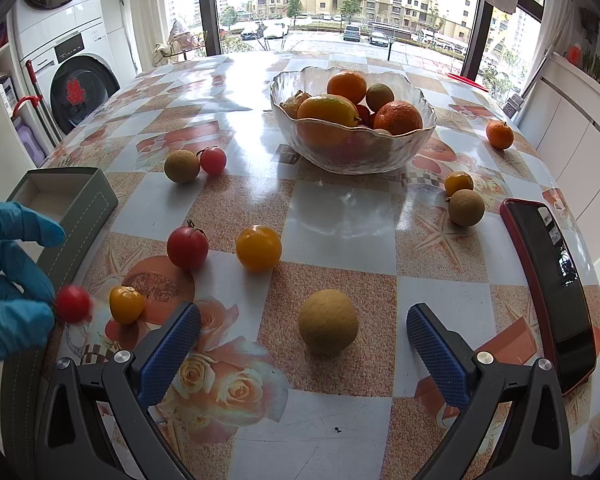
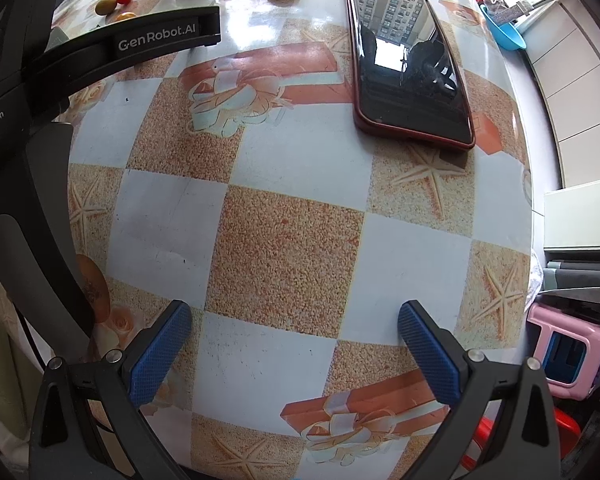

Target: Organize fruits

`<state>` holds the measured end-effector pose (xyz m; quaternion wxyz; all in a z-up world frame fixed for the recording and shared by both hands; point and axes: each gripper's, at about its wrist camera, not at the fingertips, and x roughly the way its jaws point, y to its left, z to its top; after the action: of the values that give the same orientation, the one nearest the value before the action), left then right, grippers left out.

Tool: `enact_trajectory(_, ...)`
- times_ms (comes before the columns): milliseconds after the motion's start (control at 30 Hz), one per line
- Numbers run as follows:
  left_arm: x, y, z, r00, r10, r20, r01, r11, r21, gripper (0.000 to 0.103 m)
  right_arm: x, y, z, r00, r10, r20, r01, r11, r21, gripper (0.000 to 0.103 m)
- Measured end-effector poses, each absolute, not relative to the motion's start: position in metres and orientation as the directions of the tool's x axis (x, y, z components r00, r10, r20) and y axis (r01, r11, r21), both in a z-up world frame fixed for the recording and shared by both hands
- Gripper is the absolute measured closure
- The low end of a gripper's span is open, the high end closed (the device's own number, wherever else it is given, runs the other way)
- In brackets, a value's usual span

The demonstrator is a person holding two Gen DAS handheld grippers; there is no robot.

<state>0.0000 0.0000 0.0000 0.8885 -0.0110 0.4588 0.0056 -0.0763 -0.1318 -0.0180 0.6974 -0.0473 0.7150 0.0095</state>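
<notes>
A glass bowl (image 1: 414,148) holding oranges and other fruit stands at the table's far middle. Loose fruit lies around it: a tan round fruit (image 1: 328,321) just ahead of my open left gripper (image 1: 303,334), a yellow tomato (image 1: 258,248), a red tomato (image 1: 187,247), a small yellow tomato (image 1: 126,304), and more farther back. At the left edge a blue-gloved hand (image 1: 8,280) holds a small red tomato (image 1: 73,304). My right gripper (image 2: 294,342) is open over bare tablecloth, nothing between its fingers.
A green open box (image 1: 82,204) sits at the table's left edge. A red-cased phone (image 1: 556,292) (image 2: 410,60) lies on the right side. A mandarin (image 1: 499,134) rests at far right. The left gripper's body (image 2: 100,48) crosses the right wrist view. A pink stool (image 2: 568,352) stands beyond the table edge.
</notes>
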Motion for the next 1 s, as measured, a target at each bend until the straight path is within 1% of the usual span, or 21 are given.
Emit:
enact_trajectory(67, 0.0, 0.0, 0.0, 0.579, 0.0, -0.815, -0.02, 1.0, -0.014, 0.0, -0.07, -0.134, -0.017, -0.059, -0.037, -0.998, -0.09, 0.995, -0.032, 0.0)
enact_trajectory(167, 0.0, 0.0, 0.0, 0.579, 0.0, -0.815, -0.02, 1.0, -0.014, 0.0, -0.07, -0.147, -0.004, -0.032, 0.007, -0.999, -0.078, 0.997, 0.009, 0.0)
enact_trajectory(267, 0.0, 0.0, 0.0, 0.579, 0.0, -0.815, -0.02, 1.0, -0.014, 0.0, -0.075, -0.159, -0.001, -0.036, 0.016, -0.999, -0.075, 0.997, 0.018, 0.0)
enact_trajectory(467, 0.0, 0.0, 0.0, 0.579, 0.0, -0.815, -0.02, 1.0, -0.014, 0.0, -0.074, -0.181, -0.012, -0.079, 0.063, -0.995, -0.055, 0.996, 0.068, 0.0)
enact_trajectory(500, 0.0, 0.0, 0.0, 0.579, 0.0, -0.815, -0.02, 1.0, -0.014, 0.0, -0.072, -0.18, -0.015, -0.088, 0.056, -0.995, -0.067, 0.996, 0.062, 0.0)
enact_trajectory(633, 0.0, 0.0, 0.0, 0.579, 0.0, -0.815, -0.02, 1.0, -0.014, 0.0, -0.063, -0.161, -0.025, -0.112, -0.058, -0.992, -0.188, 0.981, -0.036, 0.0)
enact_trajectory(1000, 0.0, 0.0, 0.0, 0.579, 0.0, -0.815, -0.02, 1.0, -0.014, 0.0, -0.037, -0.145, -0.037, -0.191, -0.094, -0.977, -0.215, 0.975, -0.052, 0.0)
